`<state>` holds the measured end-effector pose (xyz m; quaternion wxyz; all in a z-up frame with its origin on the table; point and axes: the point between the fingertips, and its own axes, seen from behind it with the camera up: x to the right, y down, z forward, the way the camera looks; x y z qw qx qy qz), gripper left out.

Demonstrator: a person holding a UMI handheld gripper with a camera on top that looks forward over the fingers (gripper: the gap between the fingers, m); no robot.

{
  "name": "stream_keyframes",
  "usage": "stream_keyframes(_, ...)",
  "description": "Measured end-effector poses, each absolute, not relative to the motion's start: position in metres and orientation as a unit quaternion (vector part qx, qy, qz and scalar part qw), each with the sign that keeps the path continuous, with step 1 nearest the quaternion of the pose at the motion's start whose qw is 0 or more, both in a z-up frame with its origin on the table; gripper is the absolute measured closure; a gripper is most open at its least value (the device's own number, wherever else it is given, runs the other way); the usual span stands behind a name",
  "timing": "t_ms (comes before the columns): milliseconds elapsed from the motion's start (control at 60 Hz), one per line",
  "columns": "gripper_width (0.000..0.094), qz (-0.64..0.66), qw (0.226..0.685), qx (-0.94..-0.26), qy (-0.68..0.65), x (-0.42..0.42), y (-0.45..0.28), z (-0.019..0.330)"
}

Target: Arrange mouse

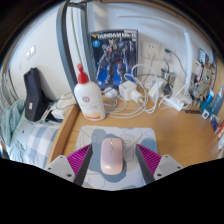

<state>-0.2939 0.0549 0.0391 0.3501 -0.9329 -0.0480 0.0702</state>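
Home desk: model-kit box (pixel 116 55), lotion bottle (pixel 88 97), cables (pixel 150 92).

Legible text, one item. We found one readable line: a box (pixel 119 58) standing upright at the back of the desk (pixel 180 130), against the wall, carried a pale title strip along the top edge of its front, above artwork of a robot figure. The strip appeared to read "GUNDAM", followed by further characters too small for us to make out. A white bottle (pixel 88 97) with a red cap stood just beside the box; its label showed marks we could not read. We noted no other legible text.
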Motion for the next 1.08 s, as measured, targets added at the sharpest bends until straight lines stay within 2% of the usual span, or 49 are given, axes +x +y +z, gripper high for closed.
stream_keyframes(250, 0.0076, 0.081, 0.422, -0.901, -0.06, -0.282, 0.027, 0.179)
stream_keyframes(350, 0.008, 0.096, 0.445, -0.888, -0.056, -0.28, 0.005, 0.219)
stream_keyframes(467, 0.0074, 0.098, 0.47, -0.876, -0.055, -0.274, -0.016, 0.247)
stream_keyframes(567, 0.0076, 0.083, 0.488, -0.866, -0.062, -0.267, -0.029, 0.258)
stream_keyframes(1083, 0.0078, 0.065, 0.475, -0.875, -0.064, -0.263, -0.059, 0.232)
